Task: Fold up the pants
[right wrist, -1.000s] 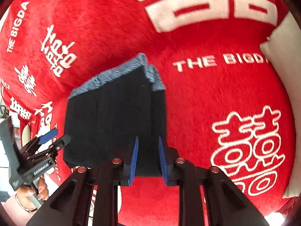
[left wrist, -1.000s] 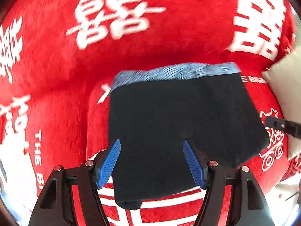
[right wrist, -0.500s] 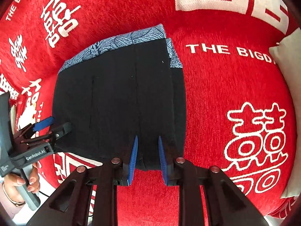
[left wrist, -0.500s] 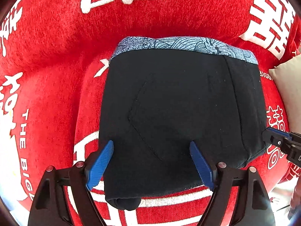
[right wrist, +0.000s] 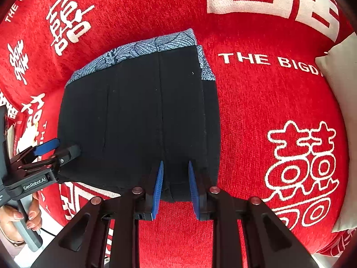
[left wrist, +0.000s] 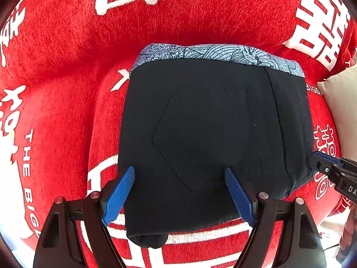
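Observation:
Black pants (left wrist: pixel 212 134) with a blue patterned waistband (left wrist: pixel 218 54) lie folded into a compact rectangle on the red cloth; they also show in the right wrist view (right wrist: pixel 138 122). My left gripper (left wrist: pixel 179 193) is open, its blue fingers spread over the near edge of the pants. My right gripper (right wrist: pixel 174 181) has its blue fingers narrowly apart at the near right corner of the pants, with black cloth between them. The left gripper shows at the left in the right wrist view (right wrist: pixel 58 148), and the right gripper shows at the right in the left wrist view (left wrist: pixel 323 163).
The red cloth (right wrist: pixel 267 100) with white characters and lettering covers a soft, bulging surface. A beige cushion (right wrist: pixel 339 71) lies at the right edge. A hand (right wrist: pixel 24 216) holds the left gripper's handle at lower left.
The pants came down from hanging and now lie flat on the red cloth. Both grippers moved closer to the pants. The right gripper's fingers parted slightly.

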{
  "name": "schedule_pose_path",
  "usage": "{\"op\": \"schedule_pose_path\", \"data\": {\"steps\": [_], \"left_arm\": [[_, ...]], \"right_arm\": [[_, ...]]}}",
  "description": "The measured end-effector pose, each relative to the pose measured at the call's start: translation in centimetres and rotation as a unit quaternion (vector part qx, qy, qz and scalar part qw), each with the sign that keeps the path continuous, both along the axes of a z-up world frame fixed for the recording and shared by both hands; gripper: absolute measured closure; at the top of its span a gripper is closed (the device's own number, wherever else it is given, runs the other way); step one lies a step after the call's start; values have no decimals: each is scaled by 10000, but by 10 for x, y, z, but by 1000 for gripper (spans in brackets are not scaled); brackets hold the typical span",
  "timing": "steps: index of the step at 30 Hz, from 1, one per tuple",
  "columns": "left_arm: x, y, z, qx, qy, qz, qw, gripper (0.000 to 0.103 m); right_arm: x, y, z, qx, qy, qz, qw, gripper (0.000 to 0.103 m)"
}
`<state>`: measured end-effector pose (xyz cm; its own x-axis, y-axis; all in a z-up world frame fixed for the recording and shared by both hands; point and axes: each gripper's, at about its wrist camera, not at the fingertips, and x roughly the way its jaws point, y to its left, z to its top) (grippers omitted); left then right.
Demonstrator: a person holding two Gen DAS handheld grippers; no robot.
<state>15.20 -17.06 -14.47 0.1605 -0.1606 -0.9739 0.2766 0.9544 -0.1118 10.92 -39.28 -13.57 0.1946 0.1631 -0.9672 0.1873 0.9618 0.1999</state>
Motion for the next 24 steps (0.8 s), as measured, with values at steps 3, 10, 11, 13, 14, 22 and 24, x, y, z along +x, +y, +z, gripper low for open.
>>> {"op": "schedule_pose_path", "data": {"steps": [3,10,11,13,14,22,24], "left_arm": [[-1,-2,3,36,8,-12,10000,20],[2,0,6,17,105,35,9999,20],[2,-1,6,49,105,13,9999,20],[2,-3,5,132,94,-46,9999,20],[1,-4,6,164,80,-58,9998,19],[37,15,38,210,-543,412,9975,19],[56,24,35,338,-552,609,9960,19]], "right_arm": [[-1,-1,-1,27,-21,-11,10000,78],[-4,-7,-2,107,-63,-27,9999,77],[-4,-7,-2,113,-67,-29,9999,77],[-4,-9,-1,123,-74,-40,9999,77],[-4,-9,-1,125,-69,-51,9999,77],[2,-16,10,167,8,-106,9998,77],[5,-20,17,185,-100,-149,9997,77]]}}
